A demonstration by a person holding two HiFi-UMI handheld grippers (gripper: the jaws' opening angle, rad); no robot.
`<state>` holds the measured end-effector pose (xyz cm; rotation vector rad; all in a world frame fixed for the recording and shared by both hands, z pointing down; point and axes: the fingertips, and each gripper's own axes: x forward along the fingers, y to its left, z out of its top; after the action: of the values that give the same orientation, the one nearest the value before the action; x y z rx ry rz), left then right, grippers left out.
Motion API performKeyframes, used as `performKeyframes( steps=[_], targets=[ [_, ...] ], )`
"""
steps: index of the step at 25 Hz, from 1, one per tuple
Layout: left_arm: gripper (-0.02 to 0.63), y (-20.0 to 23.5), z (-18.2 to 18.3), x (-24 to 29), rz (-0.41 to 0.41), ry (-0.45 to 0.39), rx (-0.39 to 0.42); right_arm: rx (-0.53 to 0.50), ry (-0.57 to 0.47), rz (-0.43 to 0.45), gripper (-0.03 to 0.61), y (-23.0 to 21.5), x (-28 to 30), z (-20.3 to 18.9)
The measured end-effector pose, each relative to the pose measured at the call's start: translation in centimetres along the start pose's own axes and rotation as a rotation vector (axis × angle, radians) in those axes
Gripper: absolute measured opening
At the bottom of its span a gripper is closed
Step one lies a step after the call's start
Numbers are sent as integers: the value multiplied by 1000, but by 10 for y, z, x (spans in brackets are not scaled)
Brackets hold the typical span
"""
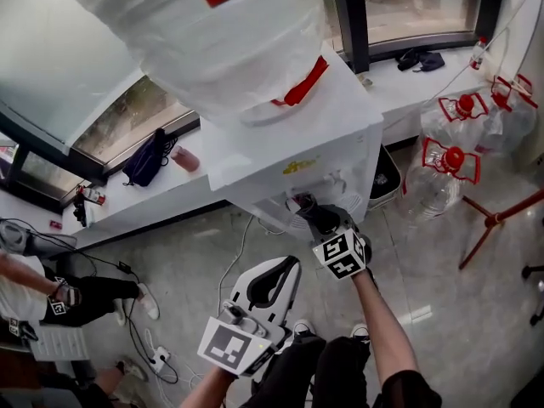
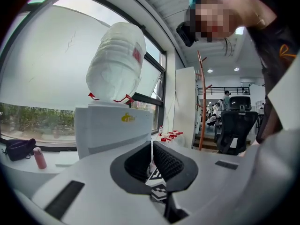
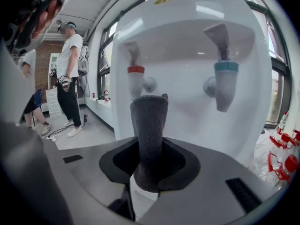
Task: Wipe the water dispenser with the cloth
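Observation:
The white water dispenser [image 1: 297,143] carries a large upturned bottle [image 1: 212,32]. My right gripper [image 1: 321,221] is shut on a rolled dark grey cloth [image 1: 308,204] held right at the dispenser's front, under the taps. In the right gripper view the cloth [image 3: 149,125] stands up from the gripper [image 3: 149,161], between the red tap [image 3: 136,81] and the blue tap [image 3: 225,83], close to the white front [image 3: 183,46]. My left gripper [image 1: 280,272] hangs lower and nearer to me, shut on nothing. In its view the gripper [image 2: 152,161] points at the dispenser's side [image 2: 112,130].
Spare water bottles [image 1: 450,155] with red caps stand on the floor at right, by a red-legged stand [image 1: 501,219]. A black bag [image 1: 149,155] and a pink bottle [image 1: 185,158] lie on the window sill. A person [image 1: 51,296] sits at left; cables [image 1: 153,355] run across the floor.

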<state>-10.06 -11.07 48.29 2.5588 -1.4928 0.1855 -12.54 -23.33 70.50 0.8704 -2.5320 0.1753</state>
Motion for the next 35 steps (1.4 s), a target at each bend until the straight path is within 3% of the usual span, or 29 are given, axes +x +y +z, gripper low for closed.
performKeyframes(
  steps=[13, 18, 22, 26, 32, 35],
  targets=[
    [26, -9, 0, 23, -67, 9, -17, 159, 62, -257, 114, -121, -54, -47],
    [26, -8, -10, 30, -80, 22, -21, 147, 88, -282, 114, -133, -66, -62],
    [26, -8, -12, 30, -88, 30, -22, 186, 77, -248, 114, -114, -65, -63],
    [26, -3, -12, 26, -79, 39, -32, 237, 69, -154, 114, -61, -51, -63],
    [26, 12, -19, 19, -55, 35, -29, 164, 94, 41, 114, 36, -4, -67],
    [26, 20, -29, 15, -38, 41, -27, 148, 118, 86, 114, 63, 18, -73]
  ],
)
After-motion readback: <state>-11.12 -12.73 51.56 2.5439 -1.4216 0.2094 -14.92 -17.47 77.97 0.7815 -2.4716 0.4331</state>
